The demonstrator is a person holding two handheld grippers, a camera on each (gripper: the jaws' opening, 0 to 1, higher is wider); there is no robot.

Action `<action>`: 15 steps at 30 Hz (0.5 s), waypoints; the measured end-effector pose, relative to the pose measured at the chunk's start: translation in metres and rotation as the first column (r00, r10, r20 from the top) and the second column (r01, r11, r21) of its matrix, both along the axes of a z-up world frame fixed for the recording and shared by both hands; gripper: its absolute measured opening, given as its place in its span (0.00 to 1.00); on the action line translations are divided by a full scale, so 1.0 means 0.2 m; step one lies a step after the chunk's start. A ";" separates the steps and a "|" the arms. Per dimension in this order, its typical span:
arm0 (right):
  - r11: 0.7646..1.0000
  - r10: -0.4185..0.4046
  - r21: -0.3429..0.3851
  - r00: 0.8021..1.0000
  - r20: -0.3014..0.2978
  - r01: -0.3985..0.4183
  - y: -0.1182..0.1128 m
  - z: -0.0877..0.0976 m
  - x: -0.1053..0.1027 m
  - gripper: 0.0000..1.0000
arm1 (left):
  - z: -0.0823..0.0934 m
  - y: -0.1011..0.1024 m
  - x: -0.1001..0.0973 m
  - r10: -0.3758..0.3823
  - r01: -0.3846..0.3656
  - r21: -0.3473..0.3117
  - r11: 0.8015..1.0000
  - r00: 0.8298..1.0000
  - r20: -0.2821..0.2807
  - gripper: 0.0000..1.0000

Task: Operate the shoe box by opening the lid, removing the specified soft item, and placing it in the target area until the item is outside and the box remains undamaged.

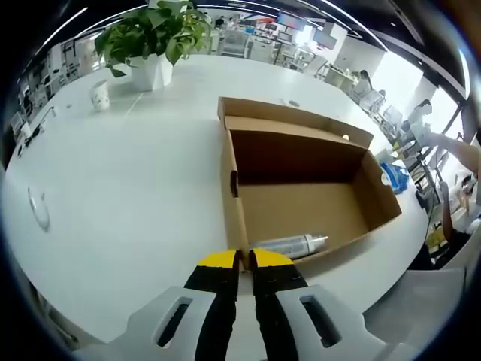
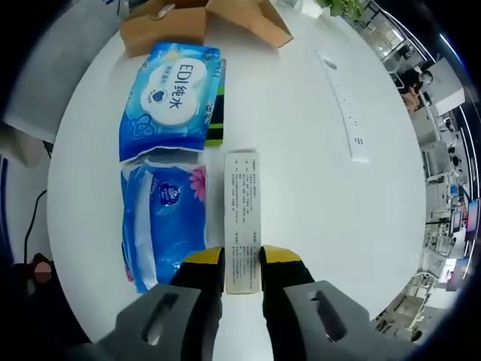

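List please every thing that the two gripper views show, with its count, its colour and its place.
Shoe box: one, brown cardboard, open on the white table, left gripper view.
Spray can: one, silver, lying inside the box at its near wall.
Potted plant: one, green in a white pot, far side of the table.
Cup: one, white, beside the plant.
Table: one, white.
Tissue packs: two, blue, side by side on the table, right gripper view.
Slim carton: one, white, printed, beside the packs.
Left gripper: jaws shut, yellow tips, at the box's near wall.
Right gripper: shut on the slim carton.
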State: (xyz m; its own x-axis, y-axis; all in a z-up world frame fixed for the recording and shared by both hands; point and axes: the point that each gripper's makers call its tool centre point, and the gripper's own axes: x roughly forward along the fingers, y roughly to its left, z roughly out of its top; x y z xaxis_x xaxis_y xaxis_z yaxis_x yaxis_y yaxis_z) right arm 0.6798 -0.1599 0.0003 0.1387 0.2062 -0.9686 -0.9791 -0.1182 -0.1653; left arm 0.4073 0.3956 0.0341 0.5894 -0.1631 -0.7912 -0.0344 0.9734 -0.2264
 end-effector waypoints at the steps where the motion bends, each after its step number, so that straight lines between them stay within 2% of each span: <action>1: 1.000 -0.013 -0.003 1.000 -0.002 0.013 0.00 0.00 0.00 0.16 | 0.00 0.00 0.00 -0.001 0.001 0.001 1.000 1.000 0.001 0.04; 15: 1.000 0.004 -0.016 0.999 0.047 -0.004 0.00 0.03 0.06 0.17 | 0.00 0.00 0.00 -0.011 0.010 0.010 1.000 1.000 0.008 0.05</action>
